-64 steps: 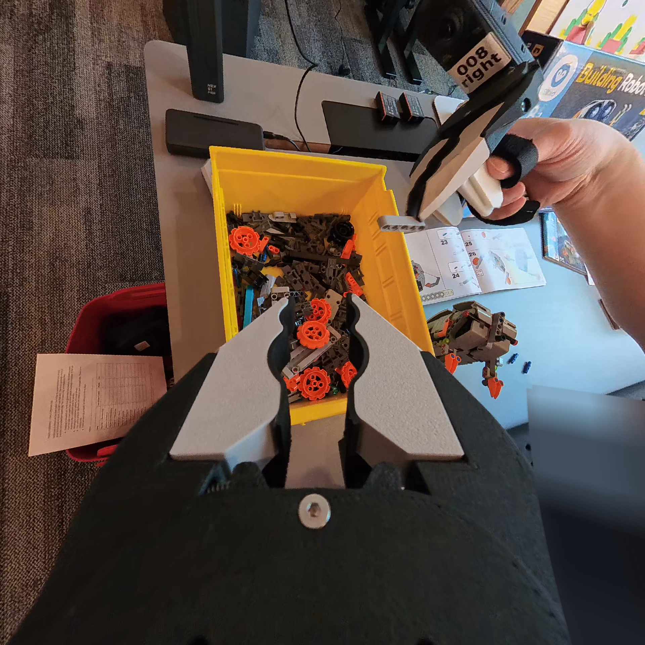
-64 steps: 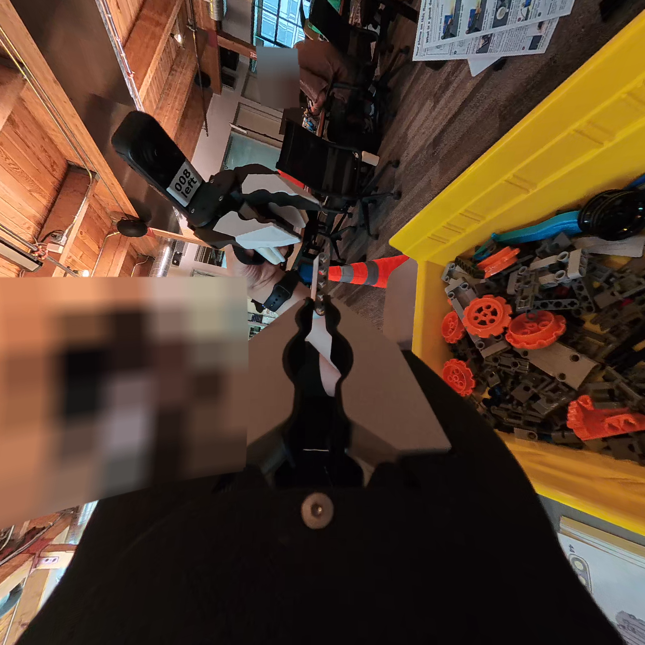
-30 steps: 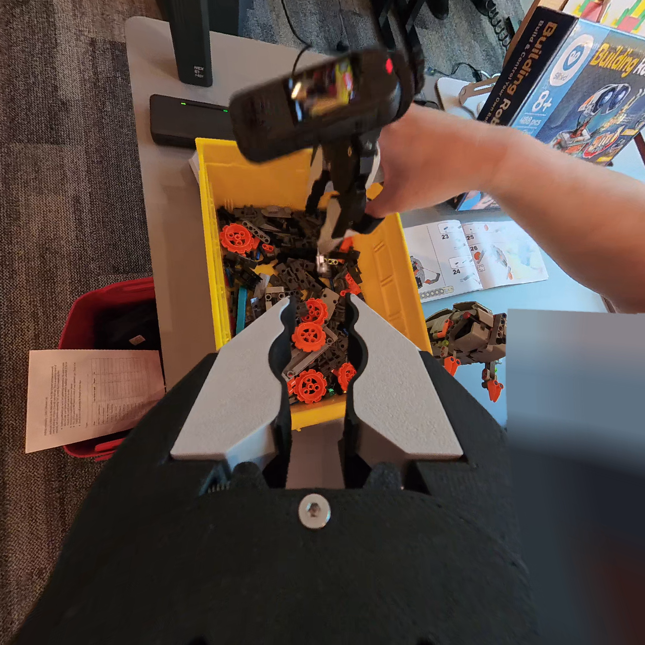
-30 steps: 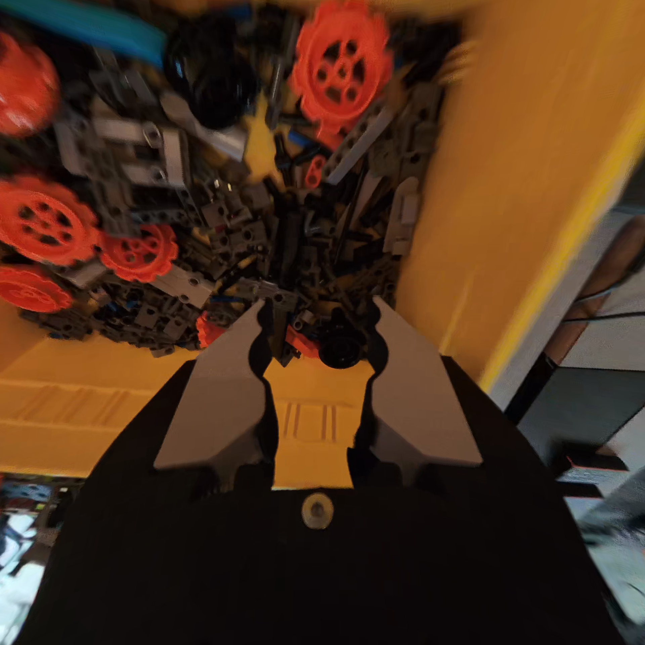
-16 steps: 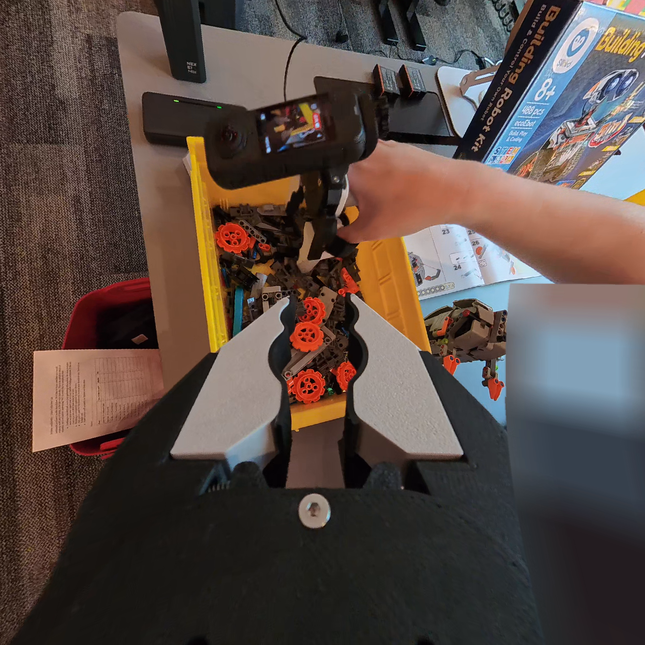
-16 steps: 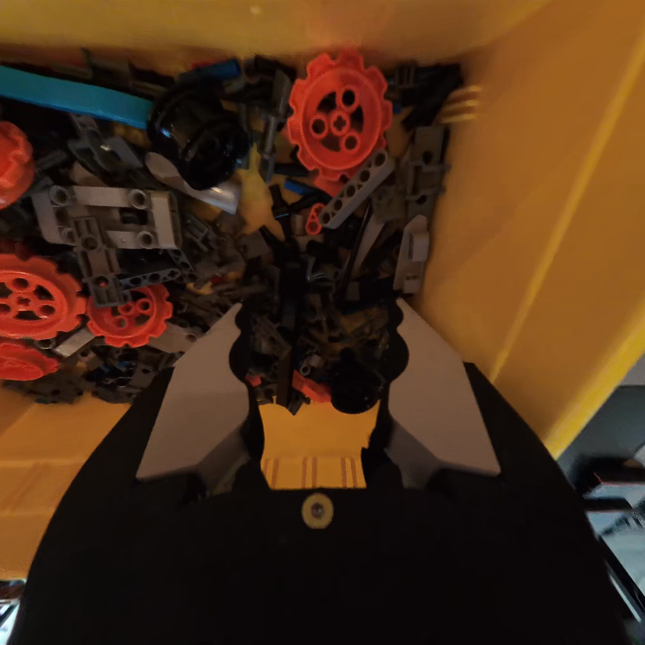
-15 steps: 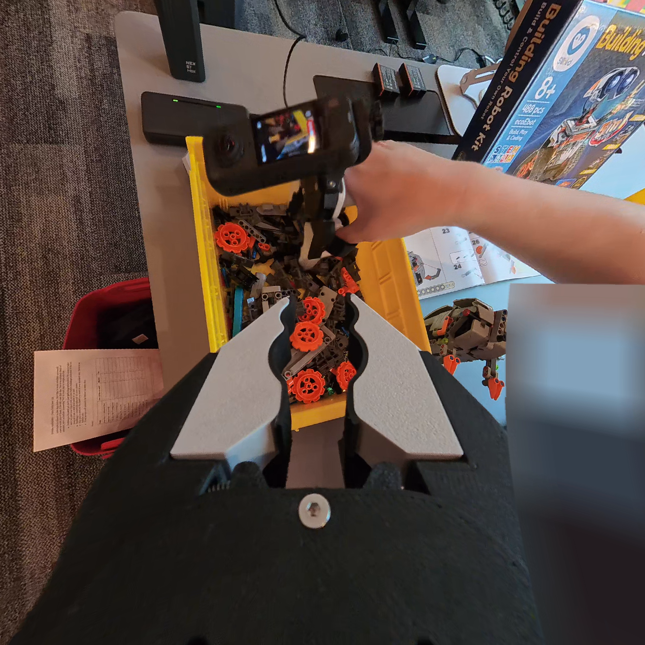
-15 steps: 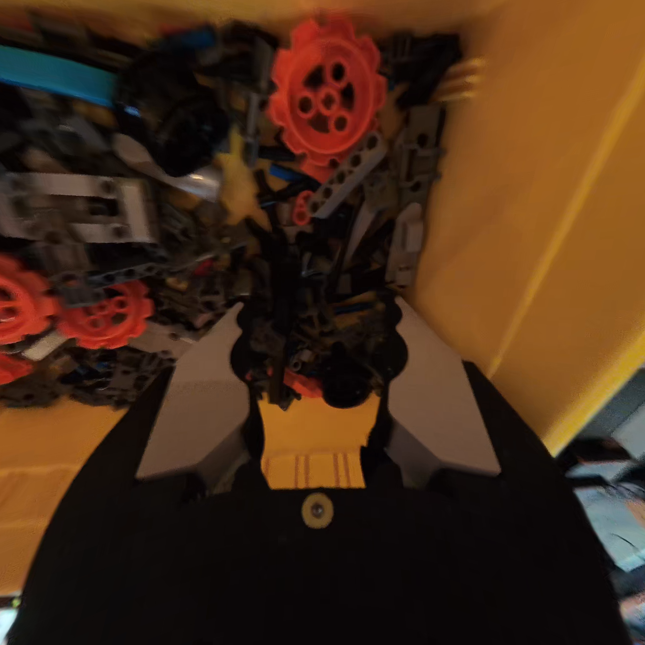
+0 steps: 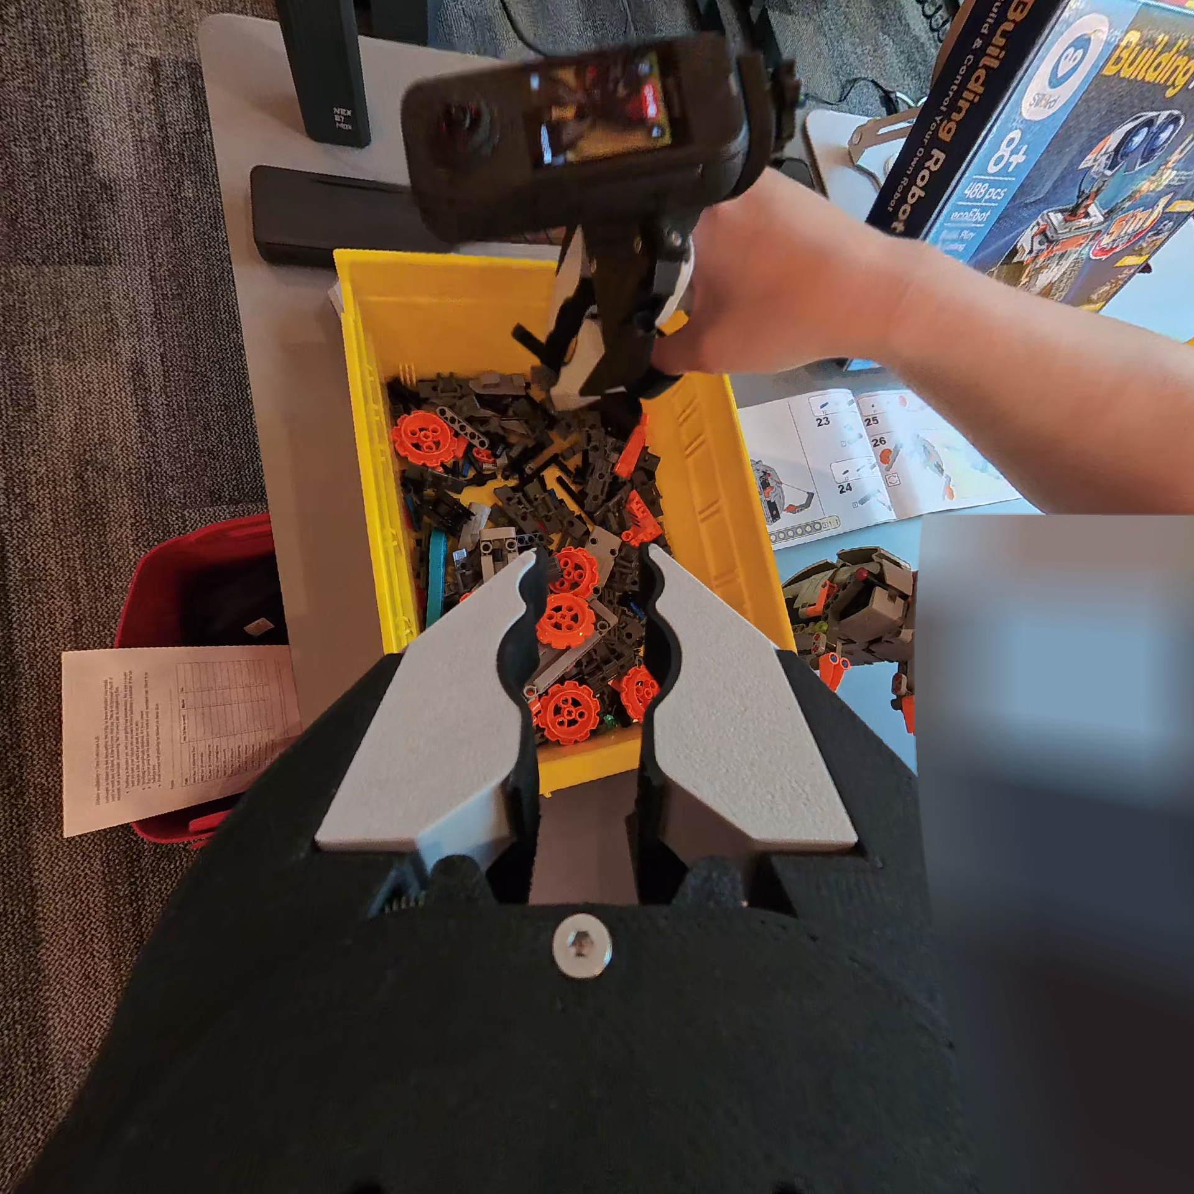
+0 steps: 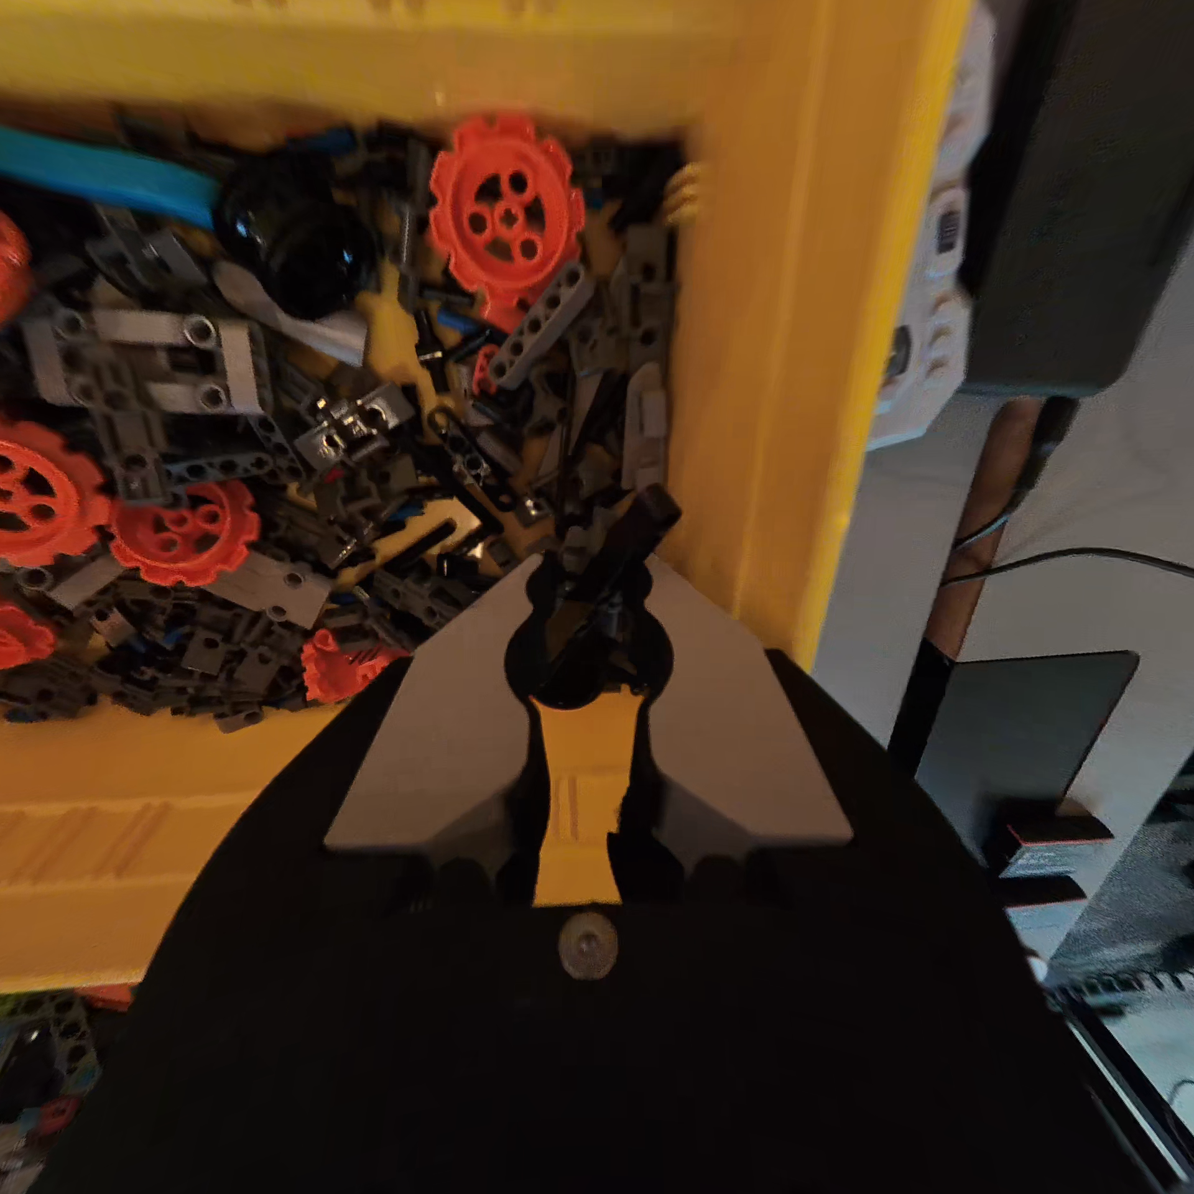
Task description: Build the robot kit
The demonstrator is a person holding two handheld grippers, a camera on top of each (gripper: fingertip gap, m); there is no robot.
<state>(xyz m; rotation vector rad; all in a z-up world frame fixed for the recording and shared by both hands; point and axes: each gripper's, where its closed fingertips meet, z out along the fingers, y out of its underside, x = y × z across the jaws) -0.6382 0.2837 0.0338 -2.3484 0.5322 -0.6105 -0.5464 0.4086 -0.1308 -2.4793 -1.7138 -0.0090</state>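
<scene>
A yellow bin (image 9: pixel 368 452) holds several loose building parts: orange gear wheels (image 9: pixel 423 439), grey and black beams, a teal strip. My left gripper (image 9: pixel 591 562) is open and empty, hovering over the bin's near end above the orange wheels. My right gripper (image 10: pixel 591 568) is shut on a black beam piece (image 10: pixel 636 526) that sticks up between its tips, just above the pile by the yellow bin wall (image 10: pixel 762 323). In the left wrist view the right gripper (image 9: pixel 562 375) hangs over the bin's far end, with the black piece (image 9: pixel 526 336) jutting out to the left.
An open instruction booklet (image 9: pixel 872 452), a partly built grey and orange model (image 9: pixel 853 607) and a kit box (image 9: pixel 1066 148) lie right of the bin. A black device (image 9: pixel 323 213) sits behind it. A red bin (image 9: pixel 194 581) and a paper sheet (image 9: pixel 174 730) are on the floor at left. One gripper's finger ends stand about 25 cm off the other's.
My right gripper swung over the bin, let go of a light grey beam, dipped open into the pile, shut on a black piece and rose. My left gripper stayed open in place.
</scene>
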